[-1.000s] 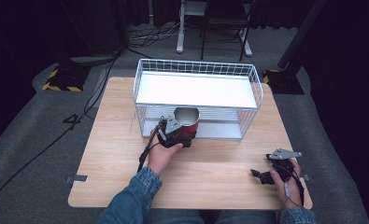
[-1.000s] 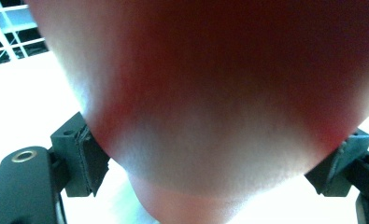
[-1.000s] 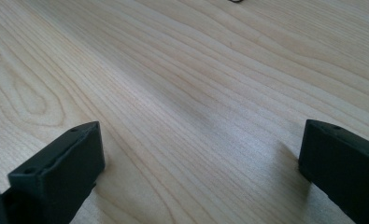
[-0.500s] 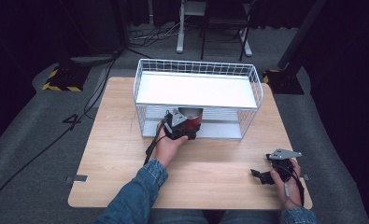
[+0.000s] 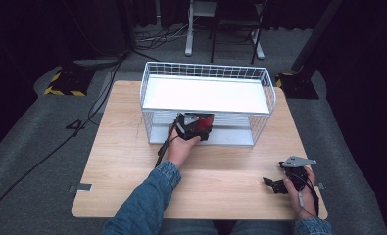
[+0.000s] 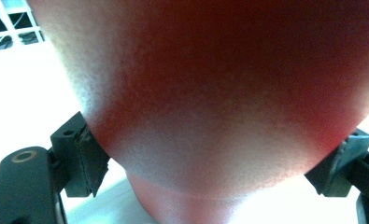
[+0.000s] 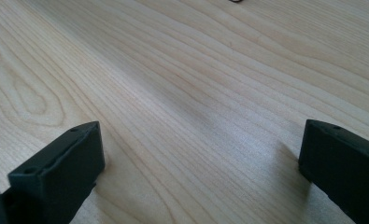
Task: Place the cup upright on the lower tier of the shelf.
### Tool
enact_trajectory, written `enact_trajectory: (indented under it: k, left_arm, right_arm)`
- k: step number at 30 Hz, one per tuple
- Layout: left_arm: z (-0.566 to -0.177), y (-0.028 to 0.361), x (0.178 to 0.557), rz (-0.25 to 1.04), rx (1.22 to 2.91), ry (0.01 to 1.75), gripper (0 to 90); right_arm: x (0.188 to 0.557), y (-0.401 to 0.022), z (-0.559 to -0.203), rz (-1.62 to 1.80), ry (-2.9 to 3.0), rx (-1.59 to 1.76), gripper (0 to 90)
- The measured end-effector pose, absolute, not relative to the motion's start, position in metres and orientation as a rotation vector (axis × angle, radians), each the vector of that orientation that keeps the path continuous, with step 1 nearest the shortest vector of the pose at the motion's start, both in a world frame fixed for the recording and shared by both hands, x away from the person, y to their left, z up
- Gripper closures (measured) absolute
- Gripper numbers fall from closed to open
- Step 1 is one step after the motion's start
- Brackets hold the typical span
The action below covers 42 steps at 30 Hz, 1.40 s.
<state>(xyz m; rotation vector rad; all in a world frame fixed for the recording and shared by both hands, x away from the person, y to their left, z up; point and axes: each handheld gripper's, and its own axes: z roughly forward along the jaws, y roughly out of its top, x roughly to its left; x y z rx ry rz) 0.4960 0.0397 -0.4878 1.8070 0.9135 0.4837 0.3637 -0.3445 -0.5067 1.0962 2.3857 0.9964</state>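
A red rounded object (image 5: 204,121), perhaps a cup, is clamped in my left gripper (image 5: 195,128), held at the front opening of the white wire rack (image 5: 145,93), just under its upper shelf. In the left gripper view the red object (image 6: 229,84) sits very close to the camera, and both black pads (image 6: 81,158) press against its sides. My right gripper (image 5: 275,185) rests low over the table's front right with a hand around it. In the right gripper view its jaws stand wide apart, the right gripper (image 7: 201,158) holding nothing above bare wood.
The rack has a white upper shelf (image 5: 205,95) and a lower level behind the wire front. It stands at the back middle of the wooden table (image 5: 117,147). A black cable (image 5: 160,155) trails from the left gripper along the sleeve.
My left gripper has carried the red object forward and slightly right, from in front of the rack to its lower opening. The right gripper has stayed in place.
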Motion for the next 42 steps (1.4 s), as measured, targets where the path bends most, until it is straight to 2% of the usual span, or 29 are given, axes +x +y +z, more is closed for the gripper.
enact_trajectory:
  k: [10, 11, 12, 21, 22, 23, 30, 42]
  left_arm:
    - [-0.484, 0.035, 0.499, 0.509, 1.868, 0.927, 15.4]
    - [-0.483, 0.038, 0.504, 0.556, 1.912, 0.857, 15.4]
    - [-0.484, 0.034, 0.500, 0.507, 1.867, 0.926, 15.3]
    - [-0.487, 0.035, 0.498, 0.505, 1.857, 0.936, 14.7]
    - [-0.486, 0.038, 0.501, 0.539, 1.890, 0.886, 14.7]
    - [-0.488, 0.036, 0.498, 0.495, 1.854, 0.934, 14.6]
    - [-0.490, 0.039, 0.493, 0.487, 1.829, 0.934, 15.0]
    - [-0.482, 0.052, 0.474, 0.546, 1.815, 0.926, 15.3]
  right_arm:
    - [0.364, -0.344, -0.507, 0.996, 2.386, 1.096, 0.5]
    - [0.364, -0.344, -0.507, 0.996, 2.386, 1.096, 0.5]
    - [0.364, -0.344, -0.507, 0.996, 2.386, 1.096, 0.4]
    - [0.364, -0.344, -0.507, 0.996, 2.386, 1.096, 0.4]
    - [0.364, -0.344, -0.507, 0.996, 2.386, 1.096, 0.4]
    - [0.364, -0.345, -0.507, 0.996, 2.386, 1.096, 0.4]
    - [0.364, -0.344, -0.507, 0.997, 2.386, 1.096, 0.4]
    - [0.364, -0.344, -0.507, 0.996, 2.386, 1.096, 0.4]
